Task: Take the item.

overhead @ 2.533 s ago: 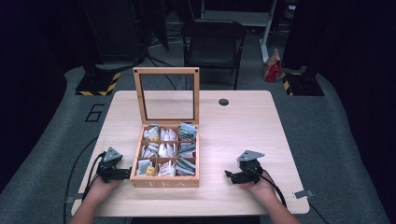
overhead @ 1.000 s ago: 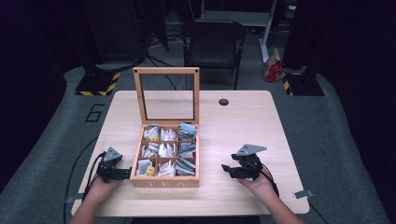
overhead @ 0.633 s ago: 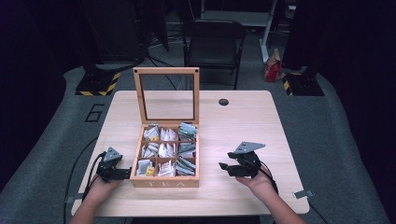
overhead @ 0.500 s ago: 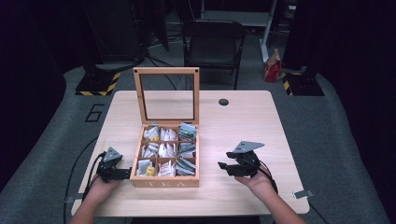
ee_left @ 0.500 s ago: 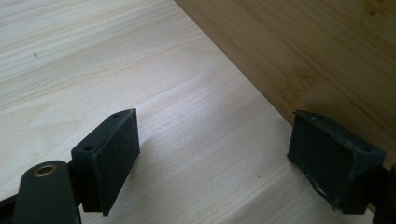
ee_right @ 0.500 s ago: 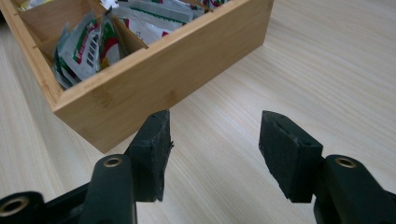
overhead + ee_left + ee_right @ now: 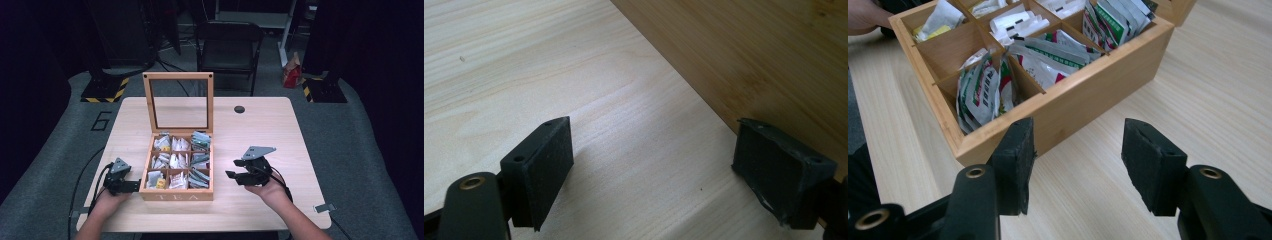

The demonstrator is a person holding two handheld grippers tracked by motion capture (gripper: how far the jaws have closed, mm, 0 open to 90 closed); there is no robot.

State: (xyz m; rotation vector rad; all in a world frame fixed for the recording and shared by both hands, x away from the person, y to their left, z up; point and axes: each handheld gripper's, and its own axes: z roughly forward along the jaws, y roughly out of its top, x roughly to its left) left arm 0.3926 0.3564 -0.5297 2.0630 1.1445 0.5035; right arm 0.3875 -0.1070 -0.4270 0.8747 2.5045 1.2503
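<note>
A wooden tea box with its glass lid upright stands mid-table, its compartments packed with tea bags. My right gripper hovers above the table just right of the box, pointing at its right side; its jaws have just been closing and stand open with nothing between them. In the right gripper view the gripper faces the box wall and the green-and-white tea bags. My left gripper rests on the table at the box's left side, open and empty; in its own view the gripper lies beside the box wall.
The light wooden table has a small dark round hole near its far edge. A black chair stands behind the table. A small metal clip lies near the front right corner. Cables trail from both grippers.
My right gripper has lifted off the table and moved left toward the box, its jaws narrowing. The left gripper has stayed put.
</note>
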